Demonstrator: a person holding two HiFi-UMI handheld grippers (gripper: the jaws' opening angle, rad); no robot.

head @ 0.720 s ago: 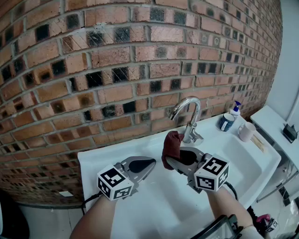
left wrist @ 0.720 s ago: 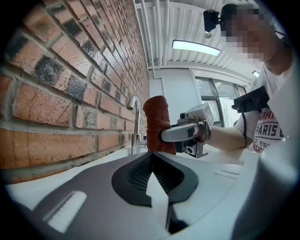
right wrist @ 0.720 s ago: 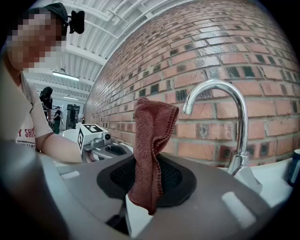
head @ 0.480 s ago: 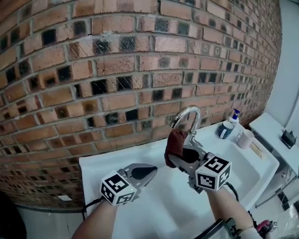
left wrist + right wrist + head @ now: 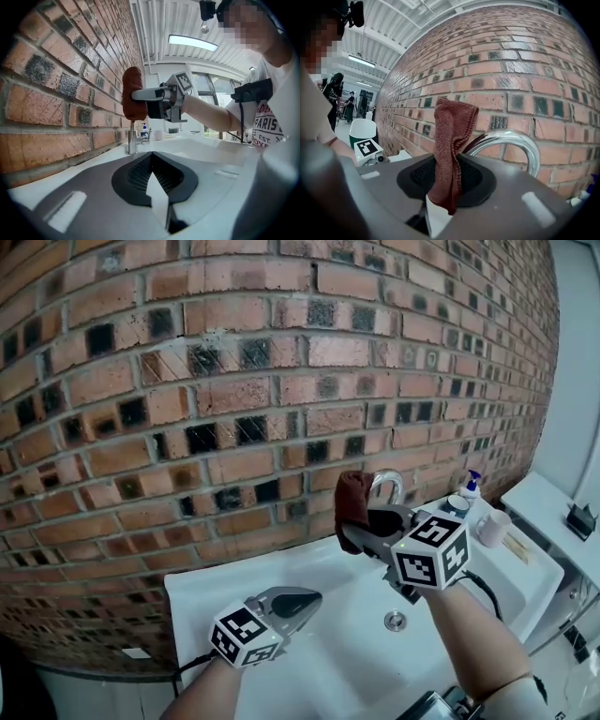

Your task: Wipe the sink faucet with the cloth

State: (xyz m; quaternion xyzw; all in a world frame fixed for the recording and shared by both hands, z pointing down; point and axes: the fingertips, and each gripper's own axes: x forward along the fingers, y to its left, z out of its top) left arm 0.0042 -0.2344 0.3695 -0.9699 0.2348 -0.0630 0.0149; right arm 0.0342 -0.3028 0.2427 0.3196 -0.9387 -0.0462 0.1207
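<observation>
My right gripper (image 5: 361,526) is shut on a dark red cloth (image 5: 352,500), held up against the chrome faucet's curved spout (image 5: 386,483) in front of the brick wall. In the right gripper view the cloth (image 5: 450,150) hangs folded between the jaws, with the spout (image 5: 511,143) arching just behind it. In the left gripper view the right gripper (image 5: 140,95) holds the cloth (image 5: 132,93) above the faucet base (image 5: 132,141). My left gripper (image 5: 305,597) is shut and empty, low over the left side of the white sink (image 5: 309,652).
The sink's drain (image 5: 396,621) lies below the right arm. A blue soap bottle (image 5: 470,486), a dark cup (image 5: 457,503) and a pale mug (image 5: 492,524) stand on the sink's right ledge. A white counter (image 5: 548,512) lies further right.
My right gripper has lifted the cloth from beside the faucet's lower neck up to the top of the spout's arch. The left gripper has stayed low over the sink.
</observation>
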